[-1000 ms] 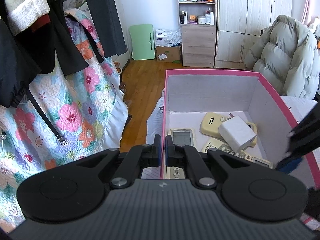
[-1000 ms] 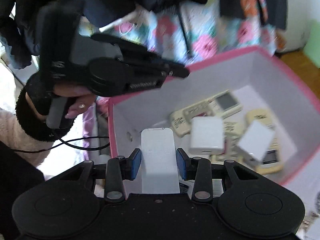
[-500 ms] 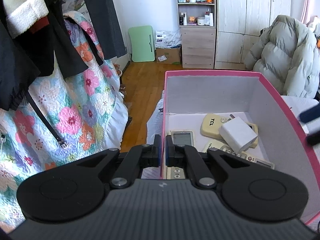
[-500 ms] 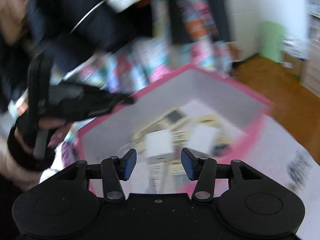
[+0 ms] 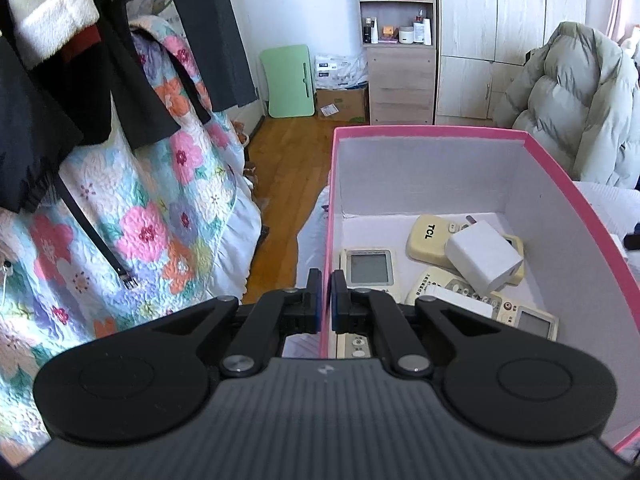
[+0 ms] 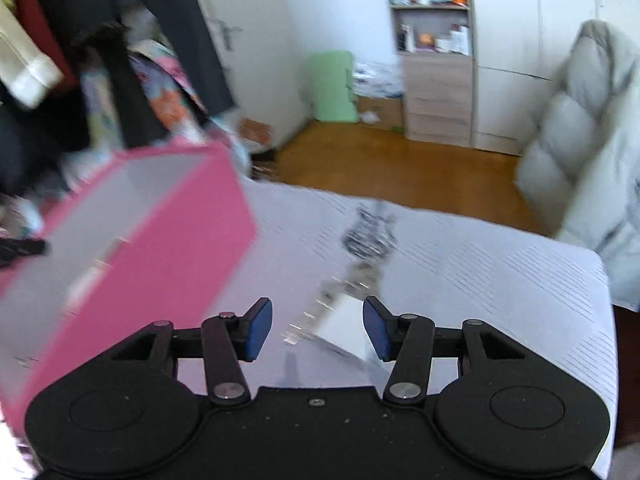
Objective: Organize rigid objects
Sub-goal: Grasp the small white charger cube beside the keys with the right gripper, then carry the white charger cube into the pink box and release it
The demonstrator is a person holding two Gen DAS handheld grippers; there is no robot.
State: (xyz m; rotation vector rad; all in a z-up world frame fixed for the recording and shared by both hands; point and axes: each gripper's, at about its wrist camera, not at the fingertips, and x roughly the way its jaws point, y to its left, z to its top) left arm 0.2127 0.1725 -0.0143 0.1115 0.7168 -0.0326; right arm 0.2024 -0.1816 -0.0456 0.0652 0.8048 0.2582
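Observation:
A pink box [image 5: 560, 184] with a white inside holds several remotes, among them a cream TCL remote [image 5: 428, 236] and one with a grey screen [image 5: 368, 268]. A white charger [image 5: 482, 260] lies on top of them, and a flat white block [image 5: 456, 298] rests nearer to me. My left gripper [image 5: 326, 300] is shut on the box's left wall. My right gripper [image 6: 318, 328] stands open over the white table [image 6: 500, 272], to the right of the pink box [image 6: 180, 248]. A blurred white object [image 6: 348, 328] lies on the table below its fingers.
A blurred metal chain or bunch of keys [image 6: 368, 232] lies further out on the table. A floral quilt [image 5: 140, 220] and dark clothes hang at the left. A grey puffer jacket [image 5: 576, 92] sits at the right, with a wooden floor and cupboards beyond.
My right gripper let go of a white block over the box, opened wider and swung right, away from the box to over the table. The left gripper kept still on the box wall.

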